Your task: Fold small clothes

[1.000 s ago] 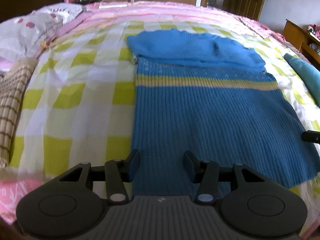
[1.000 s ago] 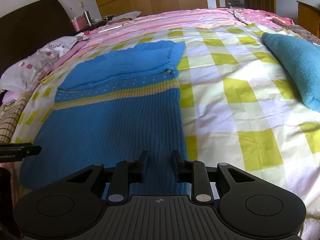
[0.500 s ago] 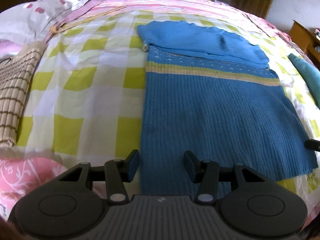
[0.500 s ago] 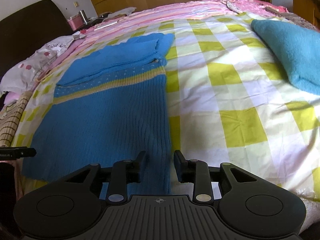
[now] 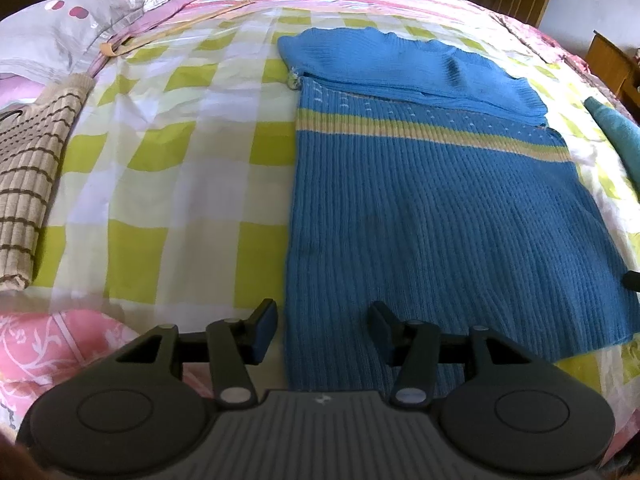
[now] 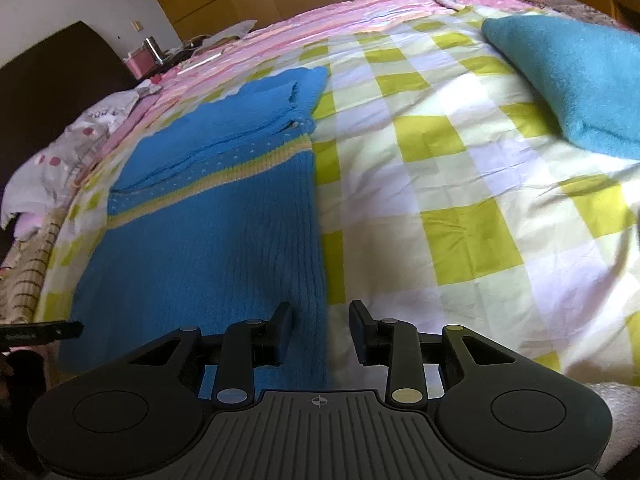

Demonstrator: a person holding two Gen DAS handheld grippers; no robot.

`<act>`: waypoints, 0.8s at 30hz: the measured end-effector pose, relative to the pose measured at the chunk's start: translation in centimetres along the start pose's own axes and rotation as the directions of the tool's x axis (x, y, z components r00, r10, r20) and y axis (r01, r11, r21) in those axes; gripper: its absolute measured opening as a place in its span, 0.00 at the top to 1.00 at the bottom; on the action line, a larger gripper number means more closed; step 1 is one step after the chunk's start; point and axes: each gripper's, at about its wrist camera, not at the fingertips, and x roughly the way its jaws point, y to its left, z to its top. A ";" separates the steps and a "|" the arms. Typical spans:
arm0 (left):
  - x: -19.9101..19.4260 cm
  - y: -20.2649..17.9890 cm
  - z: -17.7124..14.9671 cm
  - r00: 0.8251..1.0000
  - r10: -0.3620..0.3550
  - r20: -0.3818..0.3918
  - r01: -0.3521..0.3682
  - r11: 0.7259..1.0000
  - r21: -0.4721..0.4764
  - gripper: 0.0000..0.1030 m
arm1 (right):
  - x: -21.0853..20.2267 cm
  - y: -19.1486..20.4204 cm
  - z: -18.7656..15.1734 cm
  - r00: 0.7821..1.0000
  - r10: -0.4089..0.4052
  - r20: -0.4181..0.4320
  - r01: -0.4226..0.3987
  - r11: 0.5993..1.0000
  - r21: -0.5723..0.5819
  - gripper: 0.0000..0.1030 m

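No brand name or readable writing is to be found on the sweater or the bedding. On the grey pillow (image 5: 60, 24) at the upper left of the left wrist view a few dark letters are printed, but they are too small and bent to be read. A small pale emblem is stamped on the body of each pair of tongs at the bottom centre of its view; it cannot be made out as a name.

The left tongs (image 5: 322, 330) are seen at the bottom of the left wrist view with their jaws parted fairly wide. The near left corner of the blue sweater (image 5: 432, 208) lies between and below them; the left finger (image 5: 264, 326) stands over the checked sheet (image 5: 168, 160) just beside the sweater's edge. Nothing is clamped.

The right tongs (image 6: 322, 334) are shown at the bottom of the right wrist view, parted more narrowly; their jaws have just been opening. The near right edge of the blue sweater (image 6: 208, 232) runs down between them, but it is not pinched.

The sweater is spread flat on the checked sheet, its upper part folded over, across the centre of the left wrist view and the left half of the right wrist view. A teal cloth (image 6: 568, 76) lies at the upper right of the right wrist view, well apart from the sweater.
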 end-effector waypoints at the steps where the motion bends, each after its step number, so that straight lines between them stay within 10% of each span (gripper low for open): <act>1: 0.0 0.1 0.0 1.000 -0.004 -0.002 0.004 1.000 -0.004 0.45 | 0.1 0.0 0.0 1.000 0.008 -0.005 -0.008 1.000 0.004 0.69; 24: 0.4 0.3 0.5 0.992 -0.123 -0.014 0.122 0.991 -0.046 0.53 | 2.7 -0.1 1.0 0.974 0.224 -0.027 -0.220 0.969 0.115 0.69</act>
